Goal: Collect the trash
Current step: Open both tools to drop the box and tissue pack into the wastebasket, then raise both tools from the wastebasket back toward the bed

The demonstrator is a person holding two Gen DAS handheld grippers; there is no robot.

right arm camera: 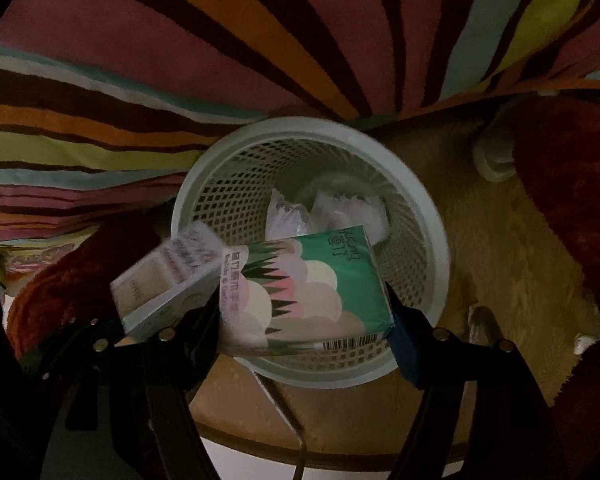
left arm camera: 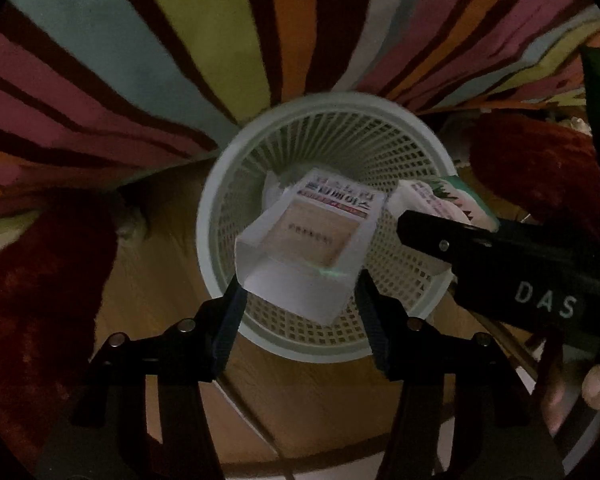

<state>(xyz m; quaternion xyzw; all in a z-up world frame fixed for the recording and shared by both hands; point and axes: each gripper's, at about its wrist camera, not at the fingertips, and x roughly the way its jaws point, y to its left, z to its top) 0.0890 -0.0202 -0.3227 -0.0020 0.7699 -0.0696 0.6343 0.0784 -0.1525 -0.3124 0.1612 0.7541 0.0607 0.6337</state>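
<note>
Left wrist view shows my left gripper [left arm camera: 300, 300] nearest to the lens, pointing almost straight down, with the white carton [left arm camera: 306, 240] between its two pads. The pads seem to sit at the carton's lower corners, yet I cannot tell whether they press on it or have let it go. I judge the carton is kept there so that it falls directly into the basket [left arm camera: 216, 216] below and not on the floor.

Right wrist view is similar. My right gripper [right arm camera: 306, 312] is closed on the green tissue pack [right arm camera: 304, 284], one pad on each side edge, and the pack hangs over the basket opening. The white carton shows just beside it on the left, so both pieces are brought to the same place together. In my opinion this saves one trip.

Deeper inside the basket lie crumpled white wrappers [right arm camera: 328, 212], so some trash is collected already. The basket stands on a wooden floor [right arm camera: 480, 248], close against the striped cover [right arm camera: 140, 80] behind it. A dark red rug [right arm camera: 572, 184] lies to the side.
</note>
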